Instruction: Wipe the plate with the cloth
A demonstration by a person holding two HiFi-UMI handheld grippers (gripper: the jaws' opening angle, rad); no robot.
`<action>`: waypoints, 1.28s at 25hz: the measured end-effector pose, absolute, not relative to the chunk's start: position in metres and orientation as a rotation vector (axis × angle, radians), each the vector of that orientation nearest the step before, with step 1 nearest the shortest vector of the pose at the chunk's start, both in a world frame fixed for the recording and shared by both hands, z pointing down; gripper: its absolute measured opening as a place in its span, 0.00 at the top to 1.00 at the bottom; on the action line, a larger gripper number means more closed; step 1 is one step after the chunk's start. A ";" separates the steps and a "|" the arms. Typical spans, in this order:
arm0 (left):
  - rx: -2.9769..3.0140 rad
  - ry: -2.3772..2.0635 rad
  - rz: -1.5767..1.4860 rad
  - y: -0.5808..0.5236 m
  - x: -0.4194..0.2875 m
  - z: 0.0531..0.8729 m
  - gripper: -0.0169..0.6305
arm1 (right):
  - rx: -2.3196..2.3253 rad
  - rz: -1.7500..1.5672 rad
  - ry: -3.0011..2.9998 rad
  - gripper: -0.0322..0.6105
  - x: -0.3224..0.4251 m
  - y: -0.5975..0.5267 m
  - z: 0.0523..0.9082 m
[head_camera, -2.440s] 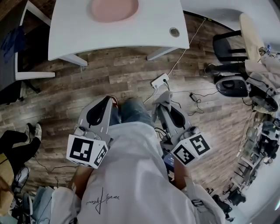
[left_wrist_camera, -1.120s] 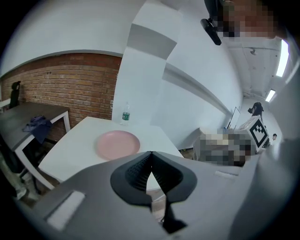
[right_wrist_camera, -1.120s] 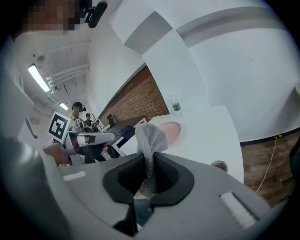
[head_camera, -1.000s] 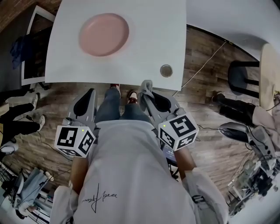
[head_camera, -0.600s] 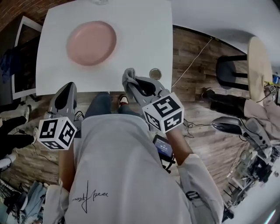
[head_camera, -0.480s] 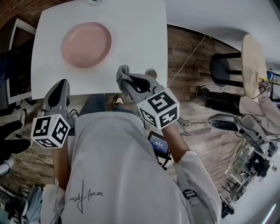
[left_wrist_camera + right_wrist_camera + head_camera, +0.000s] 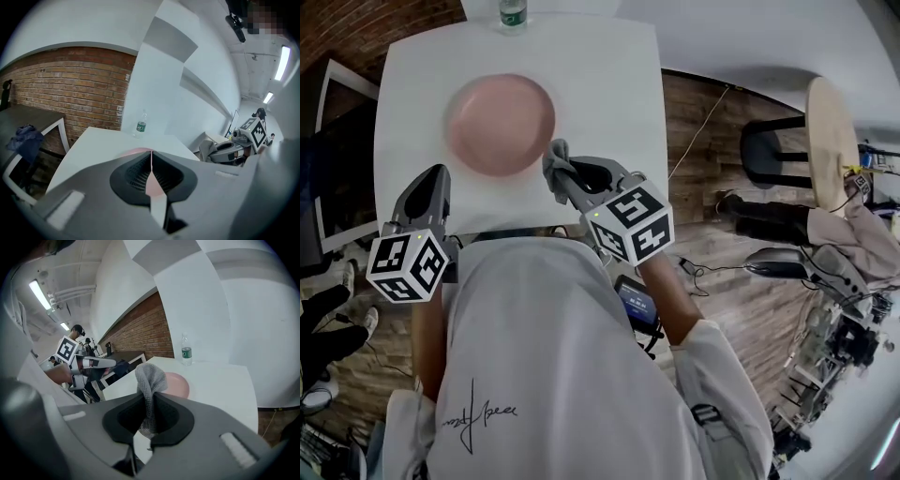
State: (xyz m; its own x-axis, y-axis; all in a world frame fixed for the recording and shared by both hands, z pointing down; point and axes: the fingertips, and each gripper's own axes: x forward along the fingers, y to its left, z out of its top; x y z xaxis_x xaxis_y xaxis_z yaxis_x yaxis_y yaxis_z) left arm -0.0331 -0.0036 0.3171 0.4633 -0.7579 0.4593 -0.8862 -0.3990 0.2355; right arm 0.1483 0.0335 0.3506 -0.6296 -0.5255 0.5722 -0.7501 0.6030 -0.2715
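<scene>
Ahead of the right claw (image 7: 561, 178) and a little to its left, one pink plate (image 7: 500, 124) is seen lying flat on the white table (image 7: 609, 84), with only bare tabletop between the claw's tips and the plate's near rim. One grey cloth (image 7: 554, 157) is clamped between this claw's jaws. Its bunched end stands up past the tips and a shorter end hangs below them. The cloth is held over the table just beside the plate's rim, and whether it touches the plate cannot be made out. Beyond the plate, one clear bottle (image 7: 513, 14) with a green label is stood upright at the table's far edge, well apart from both claws. To the left of the right claw, the left claw (image 7: 434, 178) is held over the table's near edge, near the plate's near-left rim. Its jaws are all but together, just starting to part, and nothing is gripped between them. Two claws are counted in all. Left of the left claw, one dark desk (image 7: 328, 159) with a white frame is set beside the table, by a brick wall (image 7: 70, 84). Right of the right claw, across the wood floor (image 7: 703, 150), one round pale-topped stool (image 7: 827, 117) is placed, and a seated person's dark legs (image 7: 759, 217) are stretched out near it.
</scene>
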 end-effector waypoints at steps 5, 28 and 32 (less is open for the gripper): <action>2.251 -1.339 0.384 -0.025 -0.055 0.336 0.94 | 1.030 0.716 -2.333 0.91 0.129 0.014 0.371; 2.009 -1.183 0.560 -0.097 -0.067 0.486 0.59 | 1.095 0.770 -1.941 0.92 0.136 -0.071 0.501; 1.990 -1.150 0.568 -0.112 -0.063 0.502 0.59 | 1.113 0.775 -1.866 0.92 0.145 -0.086 0.514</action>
